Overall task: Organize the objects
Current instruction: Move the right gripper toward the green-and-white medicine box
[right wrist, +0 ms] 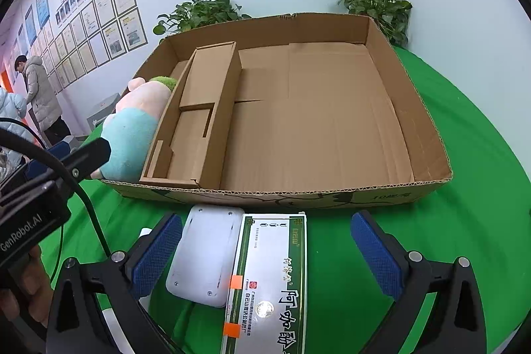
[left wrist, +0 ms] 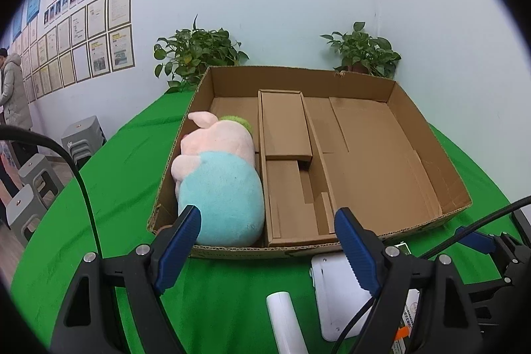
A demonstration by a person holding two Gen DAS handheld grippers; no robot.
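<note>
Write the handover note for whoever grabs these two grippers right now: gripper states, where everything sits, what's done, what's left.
Left gripper: open, empty, facing the near wall of the cardboard box.
Right gripper: open, empty, jaws straddling the medicine box and white device, gripping neither.
Done: plush pig lies in the box's left compartment.
Left: the medicine box, white device and white cylinder all lie on the green tablecloth in front of the box. The box's middle insert and large right section hold nothing yet.
</note>
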